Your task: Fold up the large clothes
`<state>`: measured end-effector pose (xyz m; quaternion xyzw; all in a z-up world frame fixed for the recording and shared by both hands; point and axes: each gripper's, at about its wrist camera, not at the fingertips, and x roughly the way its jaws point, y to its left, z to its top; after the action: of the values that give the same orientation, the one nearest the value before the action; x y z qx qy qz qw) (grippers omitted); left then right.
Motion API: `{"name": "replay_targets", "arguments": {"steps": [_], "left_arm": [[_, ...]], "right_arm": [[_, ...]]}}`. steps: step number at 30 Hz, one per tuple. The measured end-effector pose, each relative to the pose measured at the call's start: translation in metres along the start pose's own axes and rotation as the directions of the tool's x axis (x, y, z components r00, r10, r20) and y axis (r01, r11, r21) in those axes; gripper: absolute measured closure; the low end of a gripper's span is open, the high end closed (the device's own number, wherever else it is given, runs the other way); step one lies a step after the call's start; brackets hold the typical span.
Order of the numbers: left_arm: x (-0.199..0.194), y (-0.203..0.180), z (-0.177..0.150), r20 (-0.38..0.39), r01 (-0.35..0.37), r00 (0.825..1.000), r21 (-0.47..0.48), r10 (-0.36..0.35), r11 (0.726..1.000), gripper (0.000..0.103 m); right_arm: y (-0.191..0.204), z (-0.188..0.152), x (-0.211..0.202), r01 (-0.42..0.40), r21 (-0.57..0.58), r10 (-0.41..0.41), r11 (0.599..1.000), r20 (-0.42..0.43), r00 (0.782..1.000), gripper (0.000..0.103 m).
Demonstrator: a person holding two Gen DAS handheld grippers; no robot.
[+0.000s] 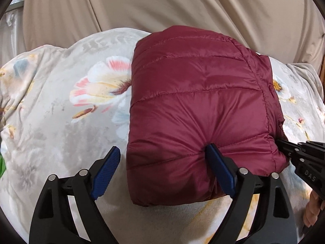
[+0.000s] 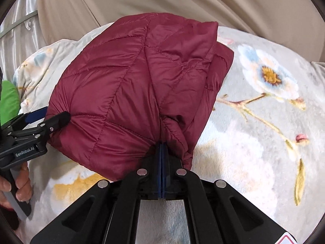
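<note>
Right claw (image 2: 161, 148) pressed together, pinching the folded jacket (image 2: 130, 93) at its near edge. Left claw (image 1: 162, 152) spread, one finger (image 1: 218, 166) dimpling the jacket's near edge. Jacket lies on the floral blanket (image 2: 254, 122); bare blanket at 3 o'clock, curtain (image 1: 162, 4) at 12.

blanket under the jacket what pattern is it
Pale grey blanket printed with flowers in blue, pink and yellow; clearest in the right wrist view.

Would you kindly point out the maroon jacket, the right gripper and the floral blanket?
maroon jacket (image 1: 199, 101): left wrist view, quilted top panel.
right gripper (image 2: 162, 144): right wrist view, closed blue pads' tips.
floral blanket (image 2: 264, 122): right wrist view, bare patch by a branch.
</note>
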<state>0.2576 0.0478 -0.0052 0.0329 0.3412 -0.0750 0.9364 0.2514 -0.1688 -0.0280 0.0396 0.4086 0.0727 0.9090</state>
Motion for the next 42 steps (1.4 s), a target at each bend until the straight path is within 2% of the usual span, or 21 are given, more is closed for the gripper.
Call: {"name": "replay_targets", "arguments": {"steps": [3, 5, 8, 10, 13, 18, 22, 26, 29, 34, 38, 42], "left_arm": [[-0.014, -0.003, -0.002, 0.019, -0.029, 0.999, -0.014, 0.030, 0.999, 0.017], [-0.023, -0.006, -0.005, 0.027, -0.042, 0.999, -0.020, 0.043, 0.999, 0.012], [-0.036, -0.009, -0.015, 0.032, -0.053, 0.998, -0.045, 0.055, 0.998, 0.011], [-0.043, -0.013, -0.024, 0.028, -0.052, 0.998, -0.055, 0.054, 0.997, 0.011], [-0.051, -0.021, -0.037, 0.022, -0.060, 0.998, -0.048, 0.061, 0.997, 0.011], [-0.064, -0.036, -0.062, 0.014, -0.065, 0.998, -0.030, 0.065, 0.997, 0.011], [-0.066, -0.042, -0.072, 0.001, -0.071, 0.998, -0.023, 0.071, 0.997, 0.011], [-0.077, -0.037, -0.070, 0.035, -0.065, 0.997, -0.043, 0.067, 0.997, 0.011], [-0.087, -0.022, -0.045, 0.083, -0.050, 0.995, -0.063, 0.055, 0.997, 0.009], [-0.085, -0.005, 0.008, 0.127, -0.048, 0.990, -0.068, 0.056, 0.997, 0.008], [-0.057, 0.000, 0.045, 0.115, -0.016, 0.993, -0.076, 0.025, 0.997, 0.008], [-0.014, 0.005, 0.056, 0.052, 0.009, 0.999, -0.094, -0.004, 0.996, 0.008]], "right_arm": [[0.001, 0.000, -0.015, -0.022, 0.050, 0.021, 0.999, 0.027, 0.999, 0.099], [0.002, -0.002, -0.029, -0.025, 0.080, 0.021, 0.996, 0.050, 0.999, 0.095], [0.002, -0.011, -0.047, 0.002, 0.108, -0.008, 0.994, 0.061, 0.998, 0.077], [0.005, -0.023, -0.059, 0.033, 0.113, -0.041, 0.993, 0.069, 0.997, 0.061], [0.010, -0.042, -0.070, 0.085, 0.102, -0.093, 0.991, 0.068, 0.993, 0.052], [0.013, -0.071, -0.075, 0.144, 0.097, -0.150, 0.985, 0.059, 0.987, 0.047], [0.010, -0.089, -0.075, 0.140, 0.142, -0.147, 0.980, 0.038, 0.988, 0.046], [0.007, -0.092, -0.078, 0.149, 0.158, -0.159, 0.976, 0.050, 0.986, 0.046], [-0.001, -0.071, -0.090, 0.119, 0.146, -0.135, 0.982, 0.103, 0.986, 0.051], [-0.015, 0.013, -0.104, 0.109, 0.121, -0.136, 0.987, 0.245, 0.960, 0.095], [-0.019, 0.083, -0.071, 0.027, 0.115, -0.056, 0.993, 0.252, 0.966, 0.101], [-0.015, 0.128, -0.020, 0.038, 0.115, -0.063, 0.993, 0.217, 0.974, 0.102]]}}
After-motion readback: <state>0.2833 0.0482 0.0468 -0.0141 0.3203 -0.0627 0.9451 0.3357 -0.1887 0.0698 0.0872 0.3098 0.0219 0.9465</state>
